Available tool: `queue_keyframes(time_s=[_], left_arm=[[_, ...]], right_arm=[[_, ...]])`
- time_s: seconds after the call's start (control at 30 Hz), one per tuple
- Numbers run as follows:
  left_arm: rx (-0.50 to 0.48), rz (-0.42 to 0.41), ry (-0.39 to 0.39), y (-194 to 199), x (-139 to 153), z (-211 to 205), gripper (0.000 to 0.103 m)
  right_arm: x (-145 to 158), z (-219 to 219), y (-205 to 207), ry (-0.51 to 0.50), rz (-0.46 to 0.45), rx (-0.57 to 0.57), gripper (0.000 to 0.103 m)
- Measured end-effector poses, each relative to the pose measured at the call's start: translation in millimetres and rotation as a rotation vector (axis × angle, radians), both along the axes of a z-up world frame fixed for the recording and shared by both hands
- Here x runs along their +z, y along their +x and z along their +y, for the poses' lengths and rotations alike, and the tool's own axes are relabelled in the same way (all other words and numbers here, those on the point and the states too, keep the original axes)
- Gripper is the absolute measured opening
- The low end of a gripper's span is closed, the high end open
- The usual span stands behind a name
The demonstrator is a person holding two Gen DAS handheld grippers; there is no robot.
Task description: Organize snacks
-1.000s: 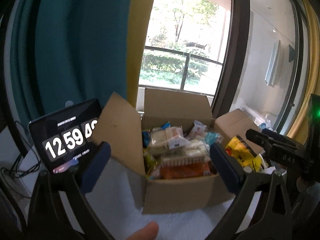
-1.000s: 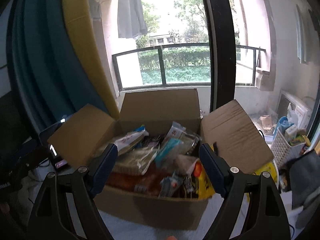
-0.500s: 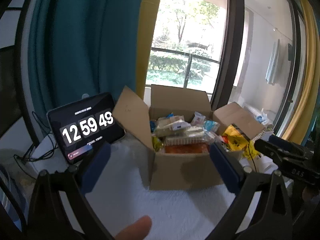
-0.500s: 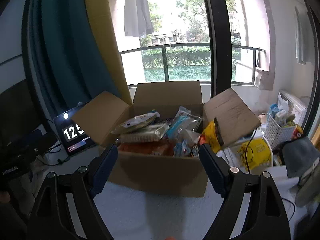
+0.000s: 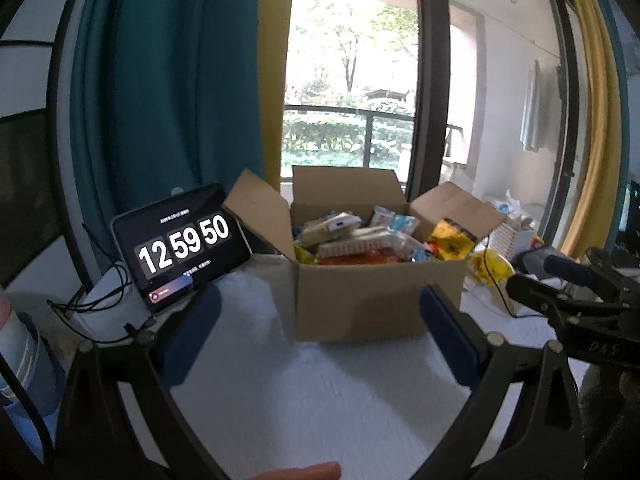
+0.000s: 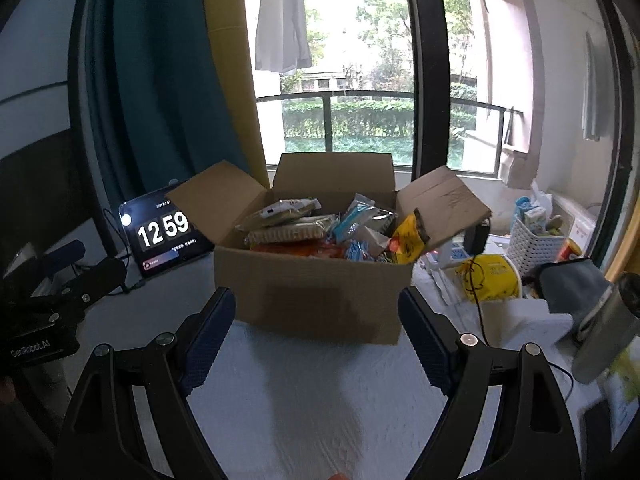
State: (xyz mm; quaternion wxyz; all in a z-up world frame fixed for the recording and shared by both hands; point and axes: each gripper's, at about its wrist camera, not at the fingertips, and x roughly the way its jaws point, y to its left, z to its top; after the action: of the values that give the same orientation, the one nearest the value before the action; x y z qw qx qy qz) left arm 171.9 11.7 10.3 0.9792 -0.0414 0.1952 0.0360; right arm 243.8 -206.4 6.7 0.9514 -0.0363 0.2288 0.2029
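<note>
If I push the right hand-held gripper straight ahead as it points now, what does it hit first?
Most likely the near wall of the cardboard box, which sits dead ahead between the open fingers of the right hand-held gripper. Nothing else shows in between, though depth is uncertain.

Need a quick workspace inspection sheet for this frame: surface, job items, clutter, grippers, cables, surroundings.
Surface: white textured cloth covers the table; bare in front of the box.
Job's things: open cardboard box, flaps up, piled with snack packets; a yellow packet leans at its right edge.
Clutter: tablet clock left of the box; white basket, yellow bag and grey pouch to the right.
Grippers: left gripper and right gripper both open, holding nothing, short of the box.
Cables: black cables beside the tablet; a black cord crosses the yellow bag.
Surroundings: teal curtain, window onto balcony railing and greenery.
</note>
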Motion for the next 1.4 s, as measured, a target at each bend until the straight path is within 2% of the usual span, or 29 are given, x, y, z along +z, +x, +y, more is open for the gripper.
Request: queue_keyframes(time_s=[0.23,0.43,0.77,1.4], left_arm=[[-0.018,-0.06,0.017,-34.2,5.3,-9.3,0.1],[-0.033,-0.08,-0.001,-49.8,11.2,-8.1,0.1],[-0.04,-0.108,0.004,-57.9,21.0,-8.0,0.1],[-0.039,-0.097,-0.003,-54.0,19.3,-3.9,0.1]], right_arm=[[3.6,-7.1,-34.9,-0.007,-0.034,-0.027,0.086],[12.0,-14.2,-55.2,0.007,-0.063,-0.043,0.086],[20.0,-17.6,-62.7,0.011,-0.086,-0.052,0.086],[19.5,-12.7,-60.2,0.004,-0.079,-0.043,0.086]])
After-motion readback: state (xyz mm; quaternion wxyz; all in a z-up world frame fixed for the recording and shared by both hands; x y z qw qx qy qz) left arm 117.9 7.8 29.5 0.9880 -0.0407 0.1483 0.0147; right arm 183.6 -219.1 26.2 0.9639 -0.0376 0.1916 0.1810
